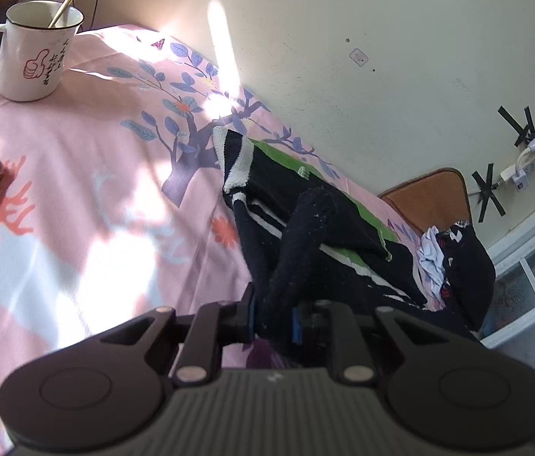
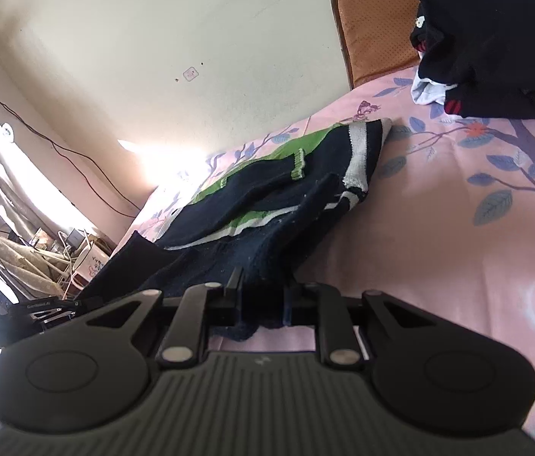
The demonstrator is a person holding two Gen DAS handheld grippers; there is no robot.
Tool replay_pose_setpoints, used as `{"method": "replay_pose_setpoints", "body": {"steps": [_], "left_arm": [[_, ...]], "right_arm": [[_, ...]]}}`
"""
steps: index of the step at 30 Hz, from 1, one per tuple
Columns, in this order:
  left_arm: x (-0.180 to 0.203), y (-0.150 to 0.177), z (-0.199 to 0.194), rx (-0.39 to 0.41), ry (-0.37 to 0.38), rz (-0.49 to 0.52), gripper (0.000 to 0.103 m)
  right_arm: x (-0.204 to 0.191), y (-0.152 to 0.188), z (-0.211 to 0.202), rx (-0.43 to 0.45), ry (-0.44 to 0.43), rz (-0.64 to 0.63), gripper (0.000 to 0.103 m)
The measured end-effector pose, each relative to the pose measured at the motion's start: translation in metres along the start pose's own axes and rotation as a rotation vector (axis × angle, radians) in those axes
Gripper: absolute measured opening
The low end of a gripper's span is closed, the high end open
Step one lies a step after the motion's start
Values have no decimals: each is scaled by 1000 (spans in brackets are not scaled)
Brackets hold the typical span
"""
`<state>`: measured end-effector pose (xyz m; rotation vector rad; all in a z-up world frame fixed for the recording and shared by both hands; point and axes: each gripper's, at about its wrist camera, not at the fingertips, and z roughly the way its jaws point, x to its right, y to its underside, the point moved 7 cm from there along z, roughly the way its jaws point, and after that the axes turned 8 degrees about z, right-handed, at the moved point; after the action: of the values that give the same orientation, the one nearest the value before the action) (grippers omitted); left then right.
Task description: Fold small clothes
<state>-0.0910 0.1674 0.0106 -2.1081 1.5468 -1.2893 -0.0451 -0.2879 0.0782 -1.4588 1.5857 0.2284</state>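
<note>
My left gripper point(image 1: 274, 317) pinches the near hem of the sweater point(image 1: 305, 205); my right gripper point(image 2: 261, 296) clamps another bunch of it. It trails away across the pink sheet point(image 1: 77, 197). Beyond it lie dark clothes point(image 2: 495, 49); on the left stands a mug point(image 1: 32, 60).

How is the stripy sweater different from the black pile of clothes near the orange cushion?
The stripy sweater has green and white bands and is pinched by both tools; the black pile is mostly black with white and red bits and lies untouched. The sweater stretches long; the pile sits bunched. Both rest on the pink sheet.
</note>
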Motion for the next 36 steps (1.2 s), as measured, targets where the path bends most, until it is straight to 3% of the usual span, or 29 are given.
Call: {"method": "replay_pose_setpoints", "body": {"steps": [2, 4, 6, 7, 9, 13, 18, 21, 24, 25, 26, 27, 30, 36], "left_arm": [[-1, 14, 1, -25, -12, 20, 19], [-9, 26, 10, -60, -95, 54, 31], [-22, 27, 13, -69, -195, 49, 36], [-27, 24, 11, -58, -197, 27, 38], [-31, 16, 3, -10, -162, -13, 38], [-4, 1, 8, 52, -165, 82, 38], [48, 11, 52, 7, -164, 286, 38], [60, 28, 76, -36, -195, 373, 38], [63, 35, 81, 5, -240, 480, 39], [63, 37, 81, 9, -247, 496, 39], [63, 37, 80, 9, -248, 508, 40], [62, 37, 79, 6, -247, 515, 40], [59, 21, 70, -2, -211, 516, 42], [60, -69, 65, 93, -241, 517, 50]], "right_arm": [[18, 11, -8, -18, 14, 10, 22], [39, 22, -5, -47, 58, 35, 27], [58, 26, 0, -50, 146, 55, 35], [67, 24, -1, -29, 192, 58, 39], [71, 16, -8, 15, 164, 88, 40], [52, -1, -11, 73, 97, 14, 40], [12, 8, 25, -12, 0, -101, 40], [-4, 22, 45, -62, -4, -199, 40], [0, 30, 59, -88, 28, -238, 39], [13, 29, 62, -92, 79, -225, 37], [23, 26, 60, -73, 69, -200, 26], [29, 22, 58, -75, 55, -163, 25], [39, 13, 46, -79, 43, -90, 26], [21, -35, 33, 11, 72, -207, 31]]}}
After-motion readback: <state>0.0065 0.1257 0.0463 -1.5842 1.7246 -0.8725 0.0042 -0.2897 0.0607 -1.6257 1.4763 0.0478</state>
